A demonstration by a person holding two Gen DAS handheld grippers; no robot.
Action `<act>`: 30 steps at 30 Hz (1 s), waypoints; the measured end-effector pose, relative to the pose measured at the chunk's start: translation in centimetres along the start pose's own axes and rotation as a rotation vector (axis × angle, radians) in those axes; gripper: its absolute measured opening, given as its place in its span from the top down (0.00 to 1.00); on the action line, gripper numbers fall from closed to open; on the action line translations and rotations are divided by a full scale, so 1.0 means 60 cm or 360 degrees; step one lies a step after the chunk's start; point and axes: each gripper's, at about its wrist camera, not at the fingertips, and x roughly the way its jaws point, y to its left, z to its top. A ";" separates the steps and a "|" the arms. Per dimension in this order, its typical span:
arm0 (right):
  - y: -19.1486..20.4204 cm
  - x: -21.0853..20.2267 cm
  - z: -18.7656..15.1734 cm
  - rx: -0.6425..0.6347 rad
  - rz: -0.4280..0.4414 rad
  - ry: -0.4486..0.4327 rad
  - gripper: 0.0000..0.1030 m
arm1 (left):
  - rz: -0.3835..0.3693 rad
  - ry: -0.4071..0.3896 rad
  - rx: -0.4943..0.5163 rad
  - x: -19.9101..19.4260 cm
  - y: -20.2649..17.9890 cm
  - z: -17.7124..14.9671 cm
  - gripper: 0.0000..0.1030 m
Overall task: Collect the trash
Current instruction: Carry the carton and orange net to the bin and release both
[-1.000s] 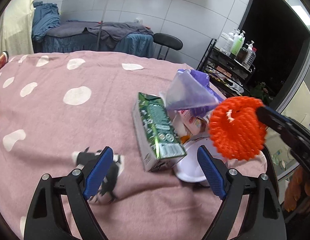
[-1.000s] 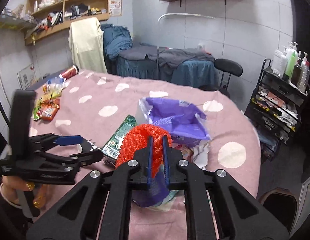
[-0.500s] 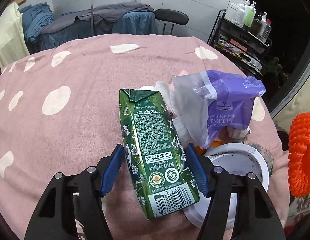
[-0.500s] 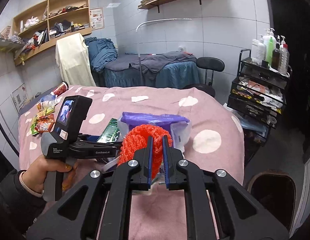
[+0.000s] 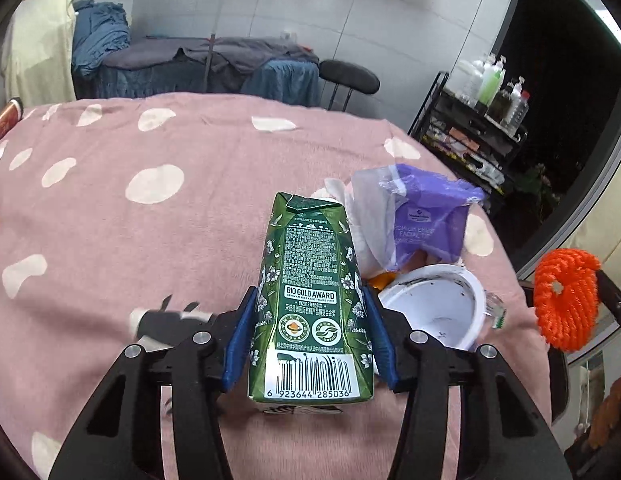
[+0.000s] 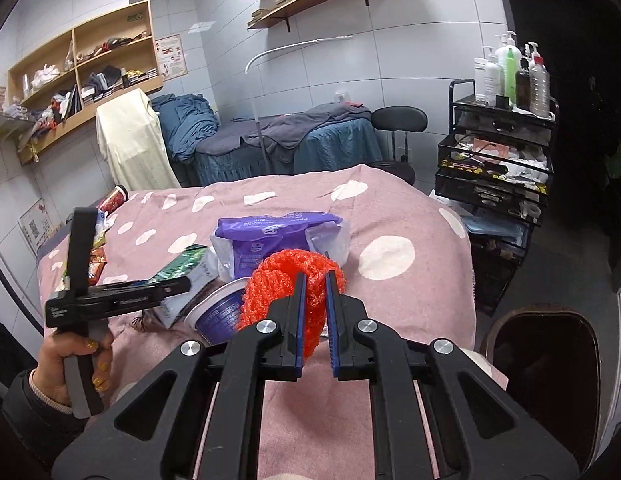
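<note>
Left gripper (image 5: 310, 340) clamped on green carton (image 5: 310, 300); right gripper (image 6: 313, 312) clenched on orange mesh ball (image 6: 286, 284).

Jaws have just been closing; both blue pads now press the glossy, rectangular carton's sides, barcode end nearest the camera. Just right of it lie a round white plastic tub (image 5: 434, 308) and a crinkled purple tissue pack (image 5: 426, 220), on the fuzzy pink spotted cover (image 5: 110, 240). Knobbly netting bulges above the right fingers.
</note>
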 end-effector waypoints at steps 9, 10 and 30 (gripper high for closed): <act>-0.035 -0.039 -0.029 0.0064 -0.0098 -0.0059 0.90 | -0.0084 -0.0223 0.0023 -0.103 -0.041 -0.031 0.51; -0.041 -0.044 -0.033 0.0071 -0.0118 -0.0062 0.90 | -0.0106 -0.0235 0.0028 -0.109 -0.047 -0.033 0.51; -0.259 -0.101 -0.130 0.0368 -0.0816 0.0094 0.90 | -0.0616 -0.0141 0.0469 -0.080 -0.317 -0.078 0.51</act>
